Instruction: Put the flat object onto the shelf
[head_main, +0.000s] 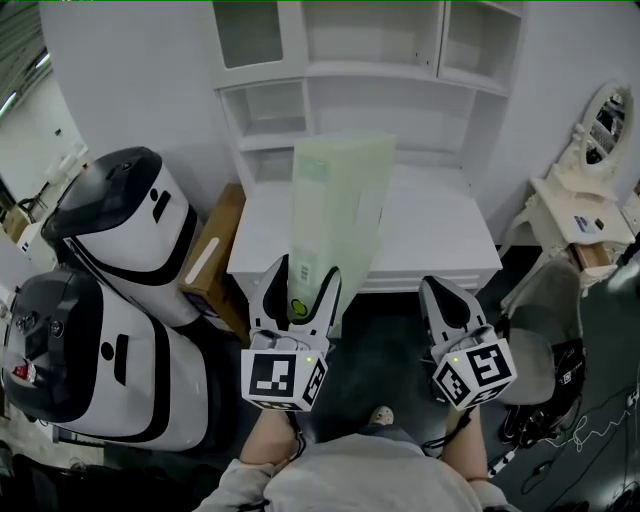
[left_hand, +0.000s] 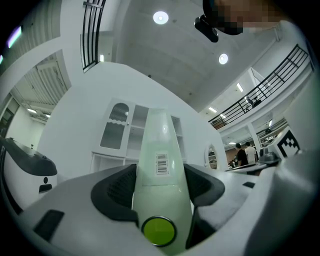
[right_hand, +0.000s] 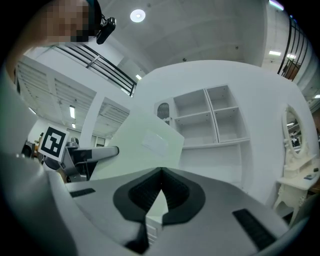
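A flat pale green folder (head_main: 338, 205) with a barcode label and a round green button stands up from my left gripper (head_main: 296, 288), which is shut on its lower end. In the left gripper view the folder (left_hand: 160, 170) fills the gap between the dark pads. It leans over the white desk (head_main: 440, 240), toward the white shelf unit (head_main: 360, 70) with open compartments. My right gripper (head_main: 447, 302) hangs to the right of it, shut and holding nothing; its pads (right_hand: 172, 192) meet. The folder (right_hand: 145, 145) shows to its left.
Two large white and black machines (head_main: 120, 290) stand at the left, with a brown cardboard box (head_main: 213, 255) between them and the desk. A chair (head_main: 545, 330) and a small white vanity table with an oval mirror (head_main: 585, 190) are at the right.
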